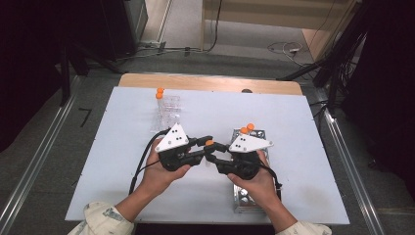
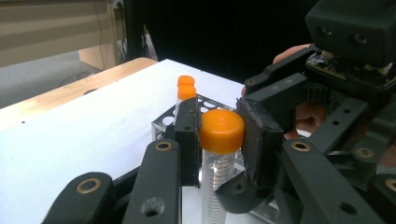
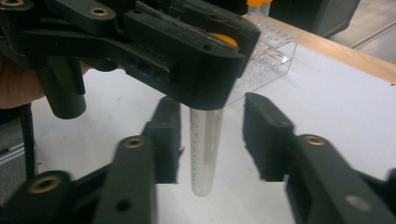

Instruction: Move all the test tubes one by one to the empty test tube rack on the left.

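A clear tube (image 3: 204, 149) with an orange cap (image 2: 222, 130) hangs upright over the white table. My left gripper (image 2: 219, 135) is shut on the cap, a pad pressed against each side. In the high view it sits at the table's middle (image 1: 208, 144), facing my right gripper (image 1: 215, 154). My right gripper (image 3: 215, 137) is open, its pads standing on either side of the tube's body with a gap on each side. From above, the left gripper's jaws cover the cap and the tube's top.
A metal rack (image 1: 244, 198) lies under my right hand, with two orange-capped tubes (image 2: 186, 86) standing at its far end. A clear plastic rack (image 1: 166, 115) with orange-capped tubes (image 1: 159, 92) stands at the back left. The white board (image 1: 122, 186) has room at the front left.
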Motion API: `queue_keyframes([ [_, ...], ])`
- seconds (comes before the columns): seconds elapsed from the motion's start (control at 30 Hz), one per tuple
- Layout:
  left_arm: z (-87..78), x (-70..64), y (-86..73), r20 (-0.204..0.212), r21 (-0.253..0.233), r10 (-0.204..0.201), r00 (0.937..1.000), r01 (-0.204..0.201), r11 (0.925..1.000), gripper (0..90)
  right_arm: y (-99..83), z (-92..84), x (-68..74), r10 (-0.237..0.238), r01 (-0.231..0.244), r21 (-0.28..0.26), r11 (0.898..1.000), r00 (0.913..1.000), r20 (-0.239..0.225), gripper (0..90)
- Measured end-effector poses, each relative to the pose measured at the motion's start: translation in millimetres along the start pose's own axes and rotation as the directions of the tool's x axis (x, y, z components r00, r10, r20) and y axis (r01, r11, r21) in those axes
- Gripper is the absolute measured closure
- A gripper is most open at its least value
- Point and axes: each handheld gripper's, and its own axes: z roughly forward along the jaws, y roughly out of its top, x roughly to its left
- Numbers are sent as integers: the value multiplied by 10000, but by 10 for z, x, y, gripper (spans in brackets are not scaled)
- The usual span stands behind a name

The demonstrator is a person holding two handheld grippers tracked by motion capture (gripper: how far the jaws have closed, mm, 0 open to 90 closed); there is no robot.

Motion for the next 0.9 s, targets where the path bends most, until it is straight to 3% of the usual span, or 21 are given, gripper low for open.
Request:
queue_keyframes([
  [0.17, -30, 74, 10, -180, 23, -110, 9998, 111, 9999, 706, -30, -63, -47, 281, -272, -326, 9991, 9993, 254, 306],
  [0.43, -127, 280, 49, -860, -217, -391, 9955, 374, 9991, 707, -140, -209, -137, 480, -453, -400, 9982, 9964, 701, 274],
  [0.63, -264, 534, 97, -1755, -507, -781, 9814, 702, 9962, 707, -226, -347, -204, 712, -668, -446, 9968, 9917, 1067, 256],
  [0.9, -393, 770, 133, -2635, -431, -739, 9618, 648, 9970, 707, -335, -436, -307, 907, -864, -351, 9956, 9847, 1490, 228],
])
